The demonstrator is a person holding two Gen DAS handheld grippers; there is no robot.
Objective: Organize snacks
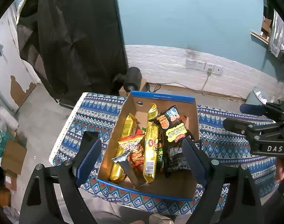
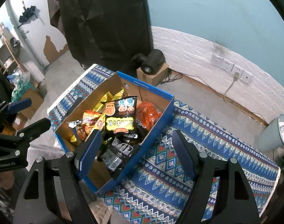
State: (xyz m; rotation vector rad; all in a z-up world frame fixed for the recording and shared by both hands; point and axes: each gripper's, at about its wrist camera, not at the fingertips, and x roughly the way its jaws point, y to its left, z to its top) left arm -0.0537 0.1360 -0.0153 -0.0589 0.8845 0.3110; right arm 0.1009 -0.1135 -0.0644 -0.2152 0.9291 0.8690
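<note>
Where: In the cardboard box on the table with the patterned cloth, all the snacks sit in a loose pile.
Black bag: The black bag leans up at the right side of the pile, with another black pack lying flat under it.
Yellow pack: The long yellow pack lies down the middle of the box, running from near to far.
Orange bag: The orange bag sits just left of the yellow pack, touching it.
Silver pack: A thin silver pack pokes up at the near side of the pile.
How they will feel: My guess is they are light, puffy and crinkly. The shiny wrap looks slippery, and the chips inside would break if squeezed hard.
Where to hold: I think the best spot is a flat sealed end or a thin edge of a bag, not the fat middle. The top of the black bag stands free and looks easy to pinch.
Left gripper: The left gripper is spread wide with nothing in it. It hangs over the near half of the box and tilts down at the pile, apart from the snacks.
Right gripper: The right gripper is also spread and holds nothing. It hangs over the right near corner of the box, with the black bags showing between its fingers but not touched.
Table: No snack shows on the cloth outside the box.
</note>
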